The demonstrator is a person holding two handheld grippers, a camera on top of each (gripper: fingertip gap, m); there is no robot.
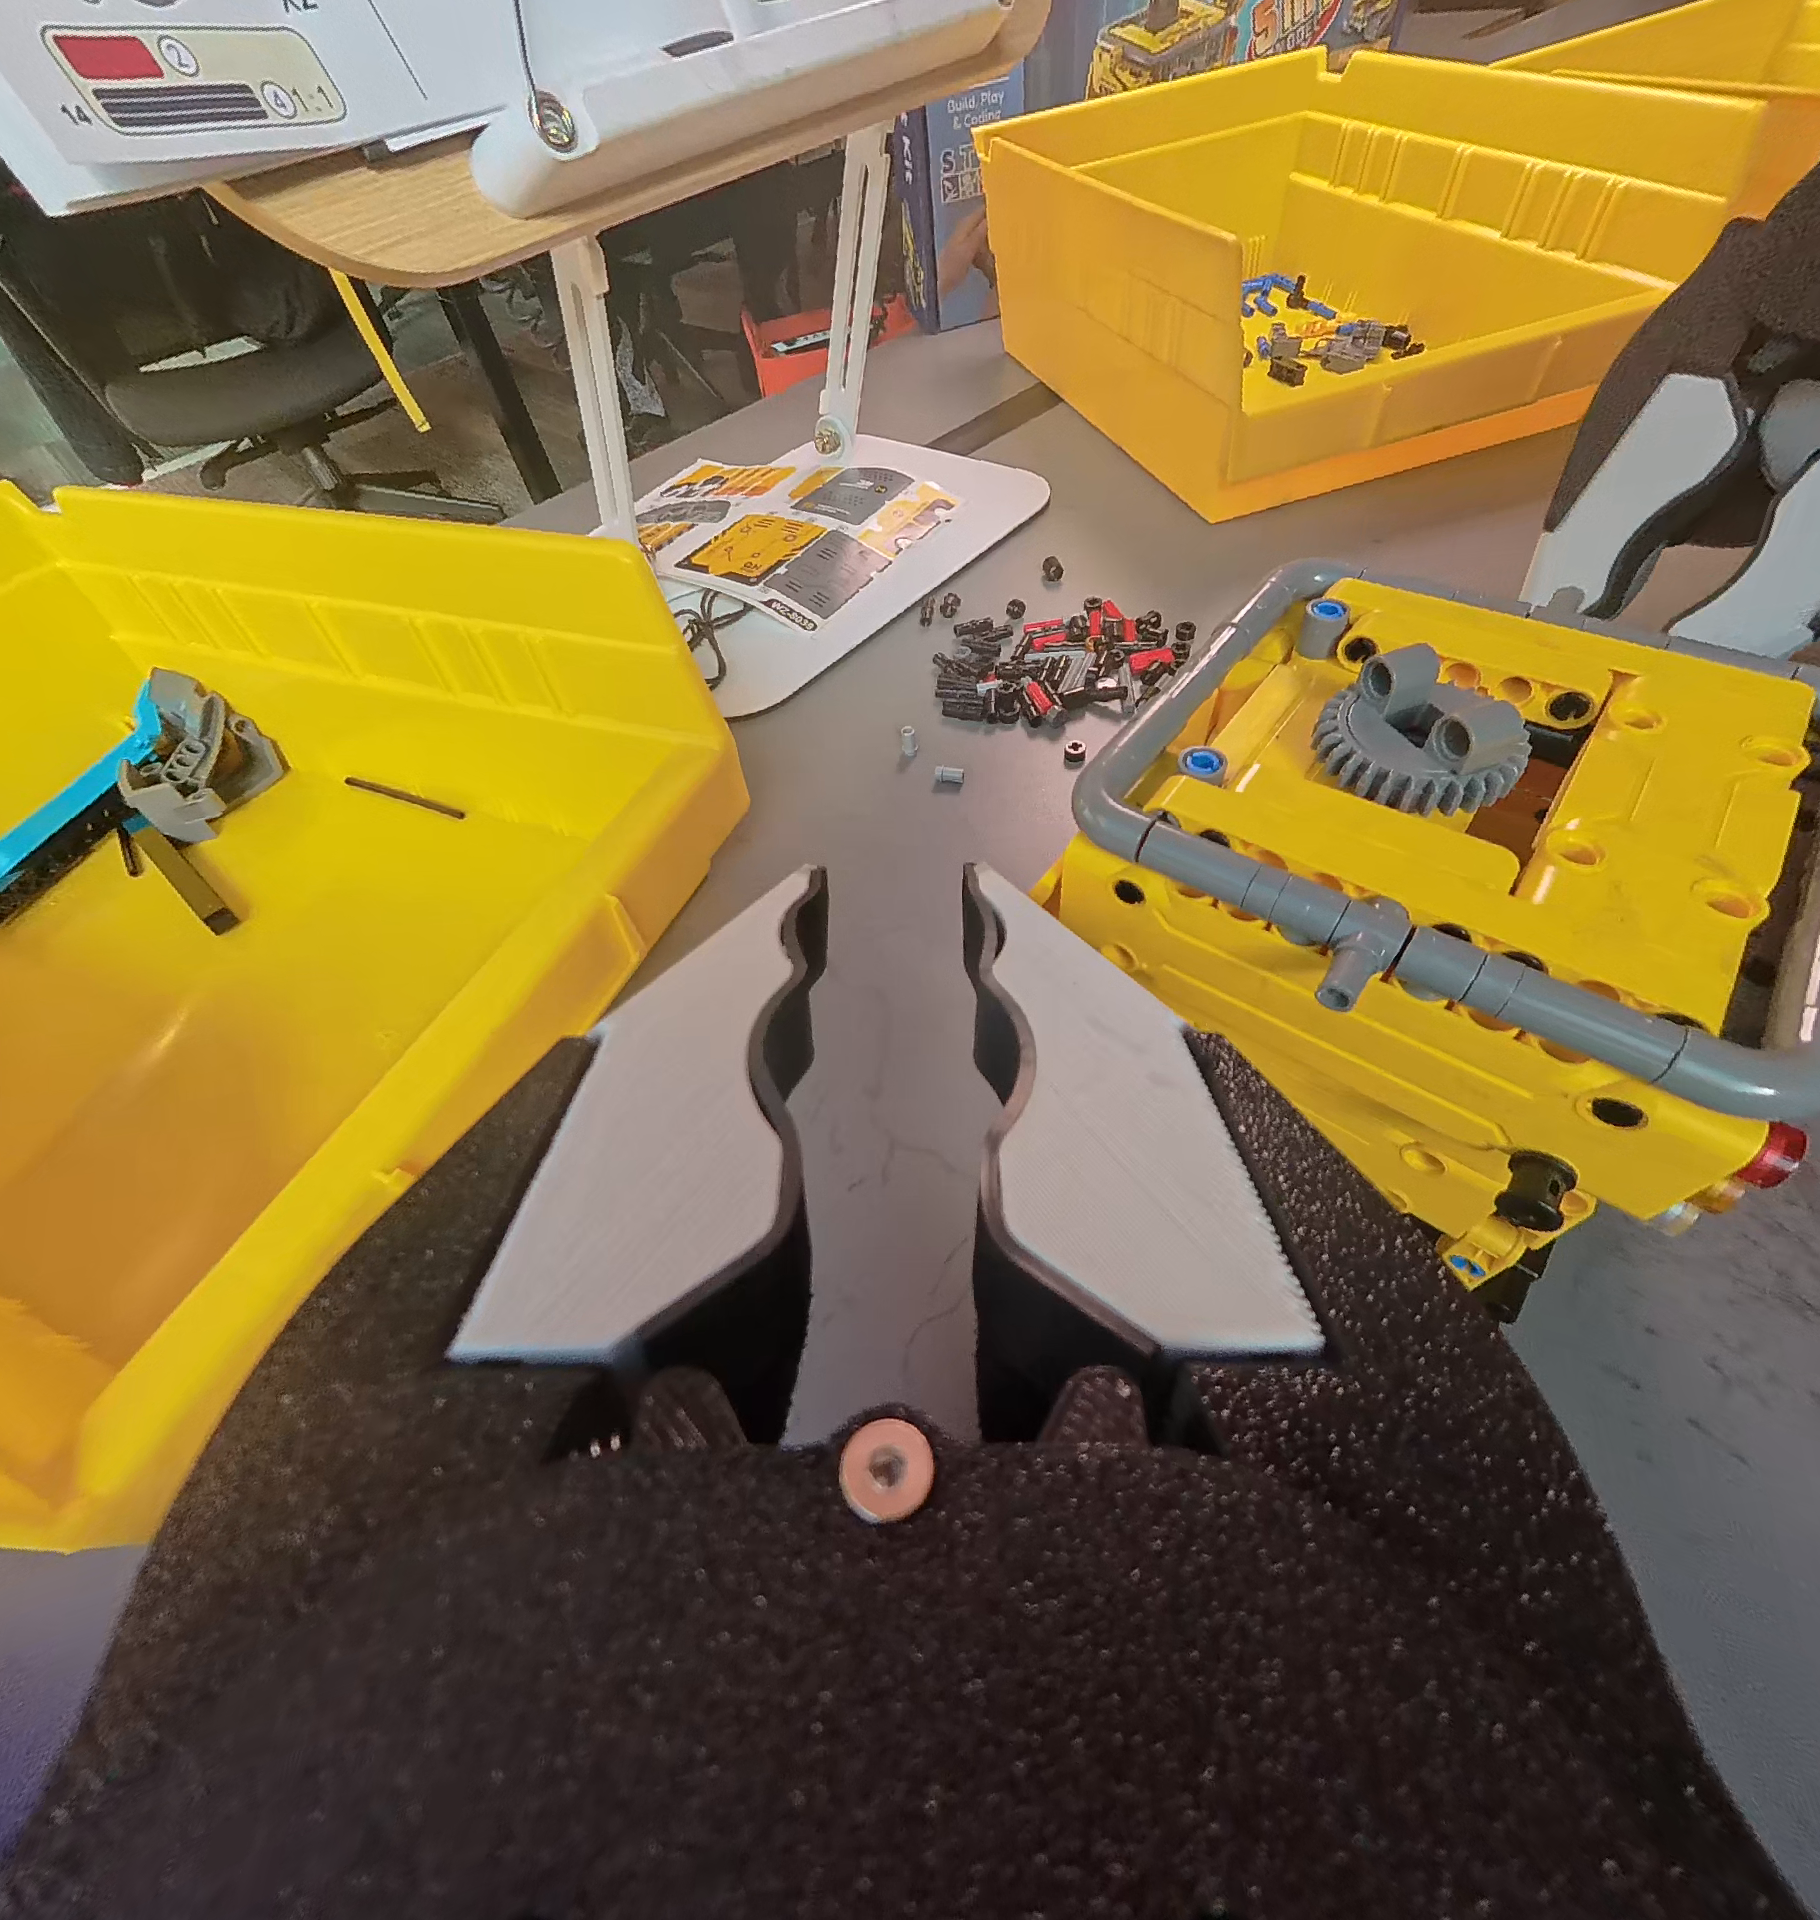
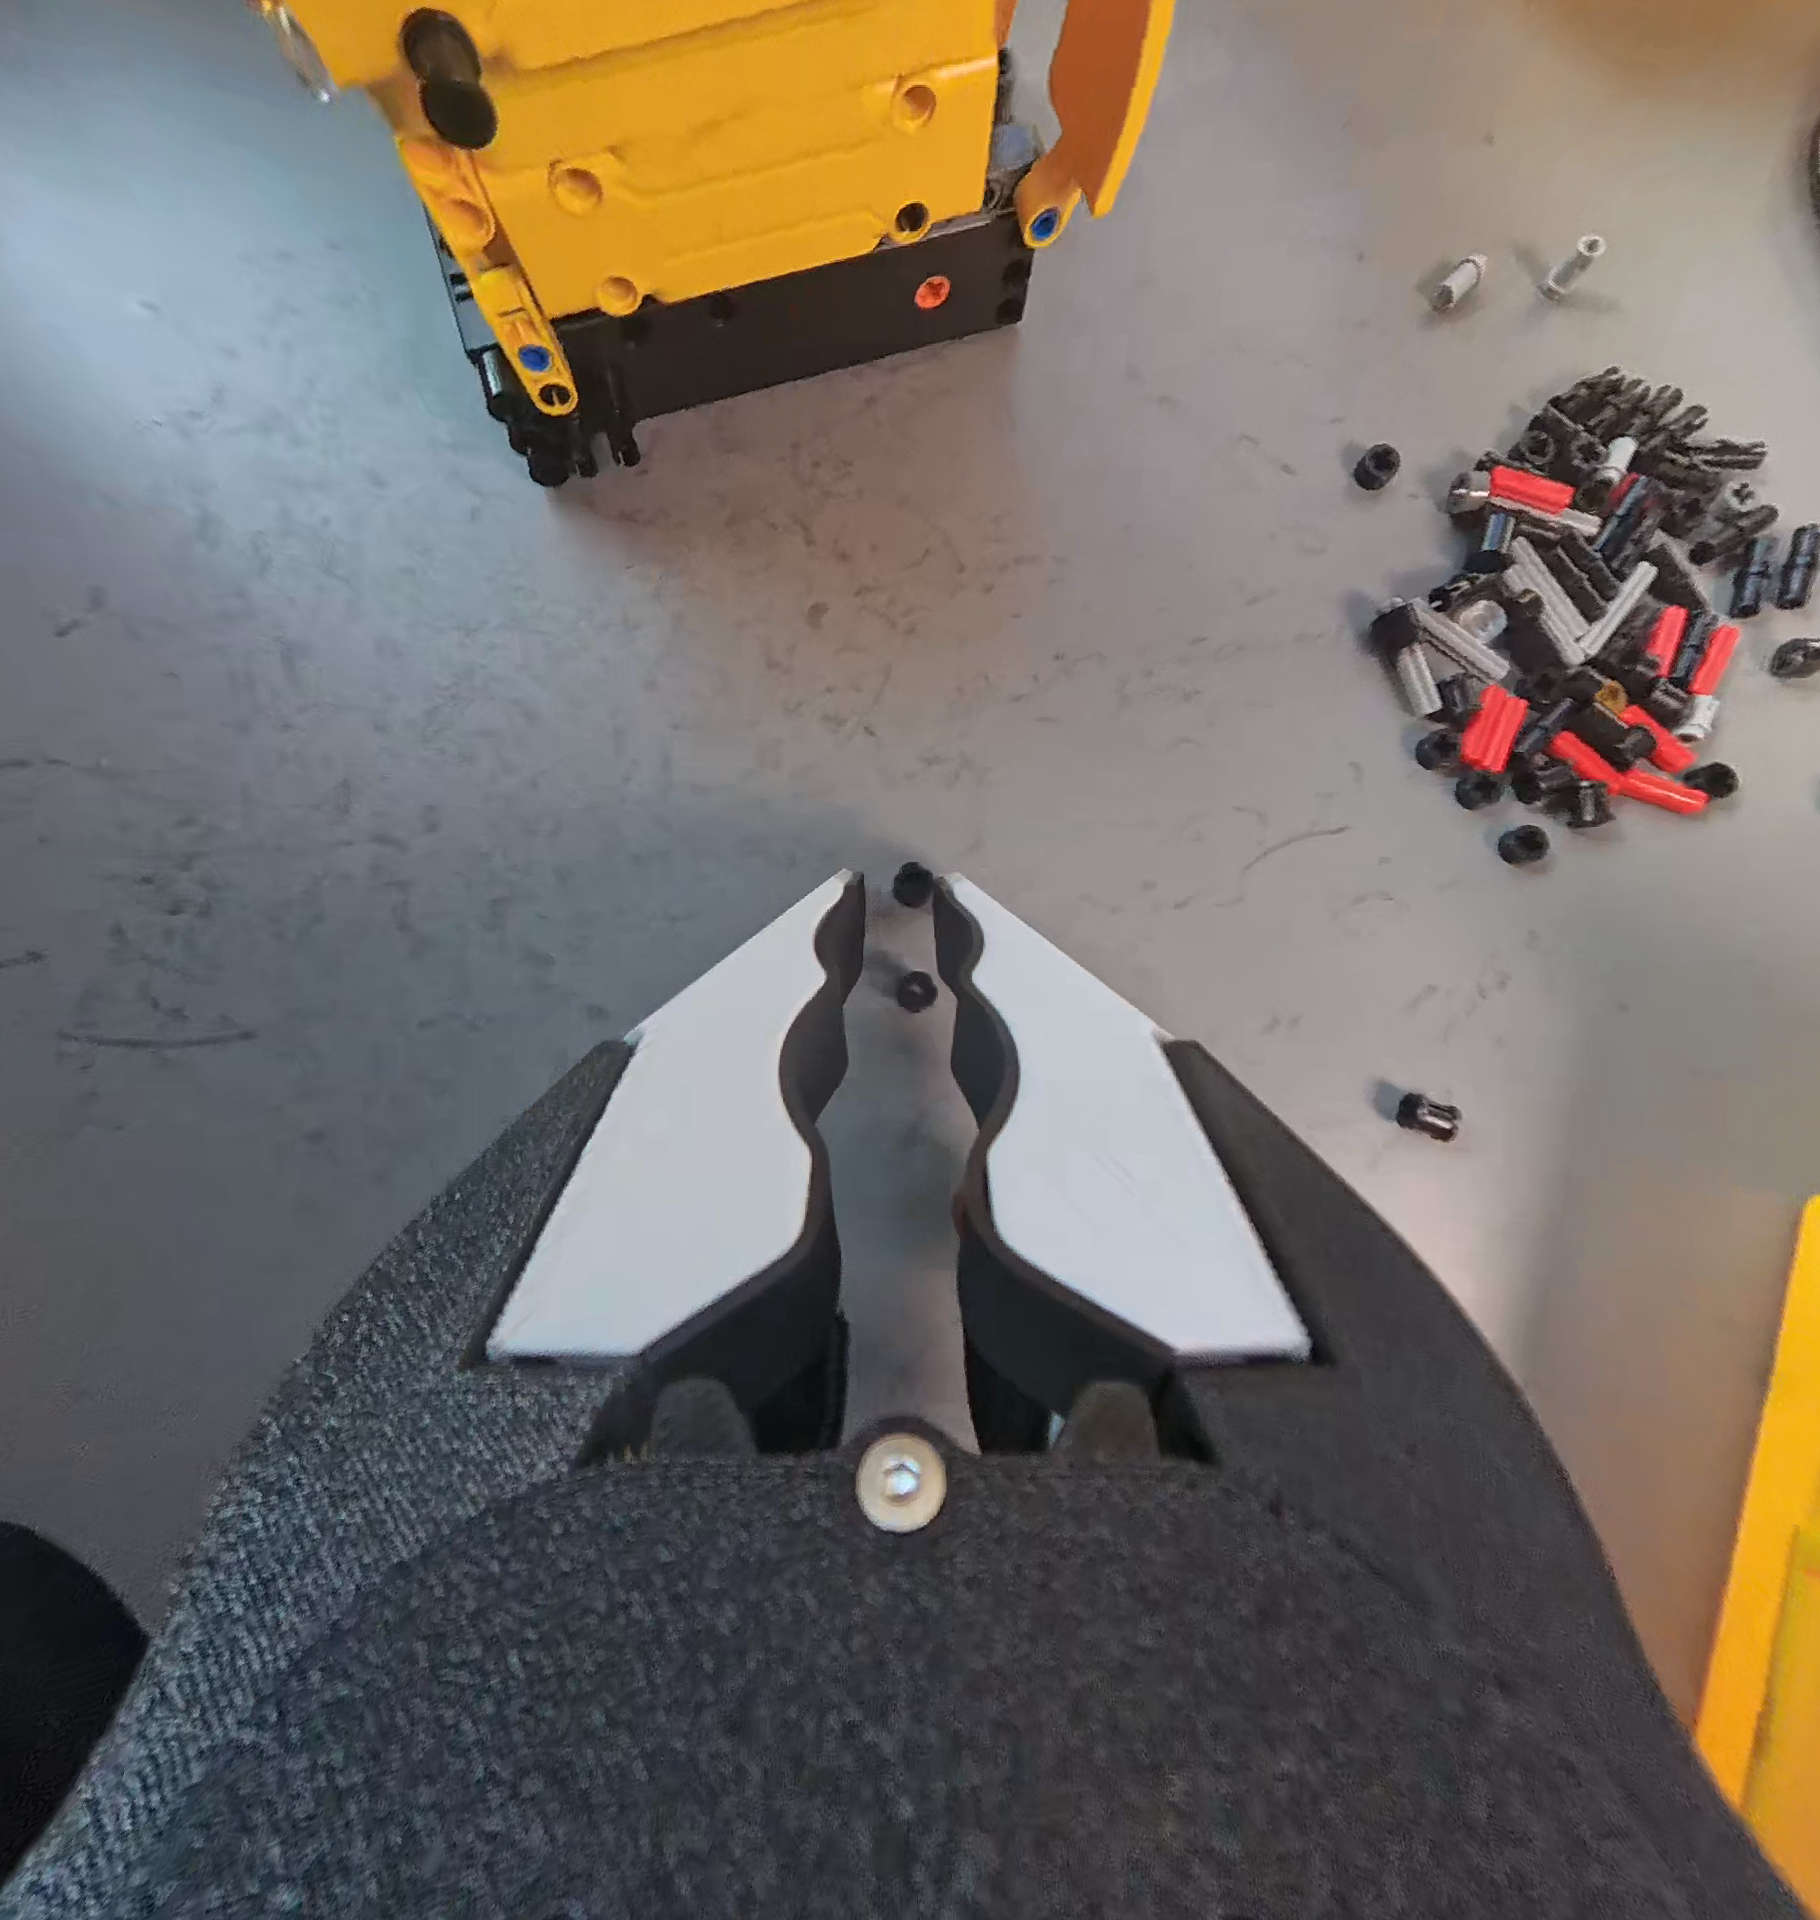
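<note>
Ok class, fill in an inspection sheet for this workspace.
Surface: grey table, scuffed.
Job's things: yellow model, grey gear on top.
Clutter: pin pile, stray pins around it.
Grippers: left hand-held gripper open, empty, above the table; right hand-held gripper narrowed around a black pin, grip unclear.
Cables: thin black cord by the stand base.
Surroundings: yellow bins, a box behind.

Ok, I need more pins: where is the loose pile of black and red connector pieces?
Right wrist view: pile lies on the grey table, right of the yellow model.
</note>
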